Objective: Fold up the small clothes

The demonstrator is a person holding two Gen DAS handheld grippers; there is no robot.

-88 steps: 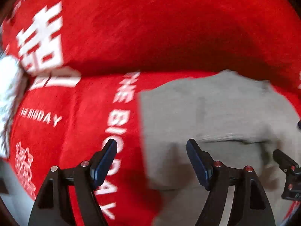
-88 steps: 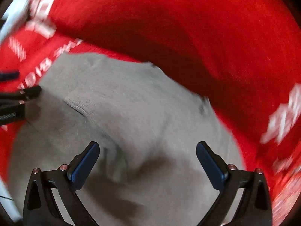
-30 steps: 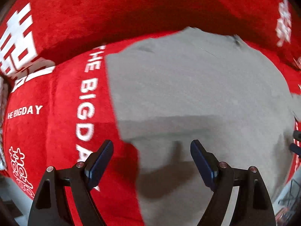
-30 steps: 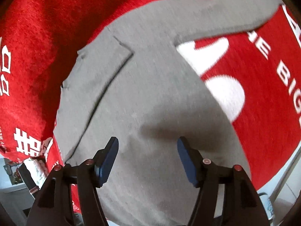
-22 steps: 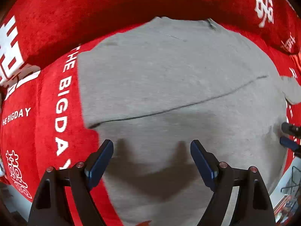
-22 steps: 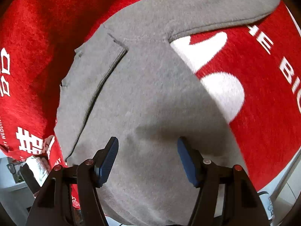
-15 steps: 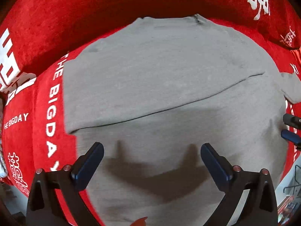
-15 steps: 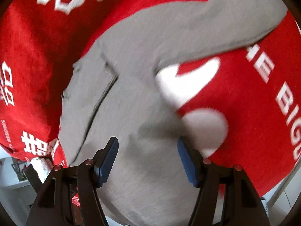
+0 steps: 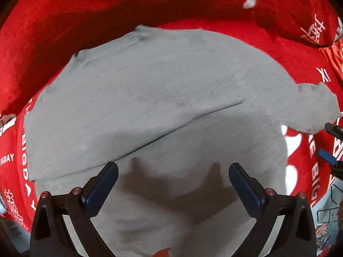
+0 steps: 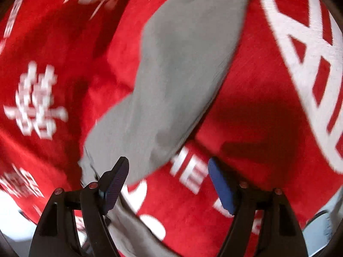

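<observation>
The grey garment (image 9: pixel 150 98) lies spread flat on the red blanket (image 9: pixel 107 17), which carries white lettering and characters. In the left wrist view we see one flap folded over the garment's body, its edge running as a dark diagonal line across the middle of the cloth. One sleeve (image 9: pixel 315 111) reaches out from the garment toward the right edge of that view, onto the blanket.

The left gripper (image 9: pixel 173 184) hangs over the near part of the garment, its jaws at their widest and nothing between them; its shadow falls on the grey cloth just beyond the blue pads (image 9: pixel 100 184).

In the right wrist view (blurred), the sleeve (image 10: pixel 171 75) runs as a long grey band from the top of the frame down to the gripper. The right gripper (image 10: pixel 168 182) is opening, and its jaws straddle red blanket beside the sleeve's lower edge; the left pad (image 10: pixel 115 182) lies over the garment's cloth, though we cannot tell whether it touches. No cloth is pinched.

At the right border of the left wrist view, the right gripper's fingers (image 9: pixel 328 158) appear just beside the sleeve's end.
</observation>
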